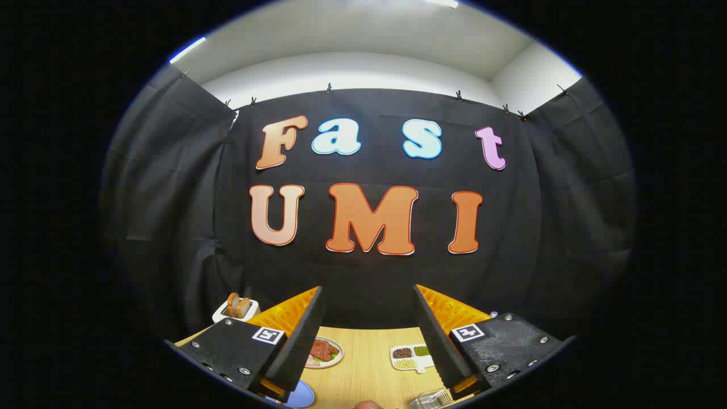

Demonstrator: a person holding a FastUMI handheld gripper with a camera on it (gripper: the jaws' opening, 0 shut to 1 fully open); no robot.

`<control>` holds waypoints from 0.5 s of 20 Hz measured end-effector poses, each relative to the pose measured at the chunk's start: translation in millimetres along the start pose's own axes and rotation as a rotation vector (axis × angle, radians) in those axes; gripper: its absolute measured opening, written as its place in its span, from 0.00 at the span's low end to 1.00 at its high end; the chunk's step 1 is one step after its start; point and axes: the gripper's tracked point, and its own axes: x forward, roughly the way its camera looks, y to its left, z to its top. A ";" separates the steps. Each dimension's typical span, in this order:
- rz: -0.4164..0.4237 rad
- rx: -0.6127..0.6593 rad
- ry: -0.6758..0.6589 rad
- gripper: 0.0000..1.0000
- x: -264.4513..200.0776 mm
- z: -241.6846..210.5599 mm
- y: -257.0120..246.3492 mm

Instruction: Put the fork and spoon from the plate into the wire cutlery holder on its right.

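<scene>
1. Gripper state: the gripper point(369, 335) is raised above the surface point(369, 363) with its fingers spread wide apart. Nothing lies between them.
2. Task items: a blue plate point(301, 395) shows partly, under the left finger, close to the camera. A fork or spoon cannot be made out on it. A wire cutlery holder point(430, 399) sits to the right of the plate, under the right finger, also cut off by the near edge.
3. Step in hand, as judged: the approach to the first utensil has not yet begun; the gripper points at the booth wall rather than down.
4. Recommended procedure: pitch the gripper downward until the blue plate lies ahead of the fingers. Align the fingers across the utensil handle, not along it. Close only when the handle lies between both pads.
5. Surrounding items: a plate of meat and greens point(323, 352) stands beyond the fingers, to the left. A white divided tray of beans point(410, 358) stands beyond them, to the right. A white toaster with bread point(235, 309) stands at the far left edge of the surface.
6. Obstructions: none of these items lies between the blue plate and the holder. The wide fingers themselves hide much of both task items.
</scene>
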 end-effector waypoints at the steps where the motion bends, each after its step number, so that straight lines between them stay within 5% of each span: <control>1: 0.002 -0.001 -0.007 0.92 0.7 3.0 0.0; 10: -0.005 -0.001 -0.051 0.91 3.6 21.0 -3.5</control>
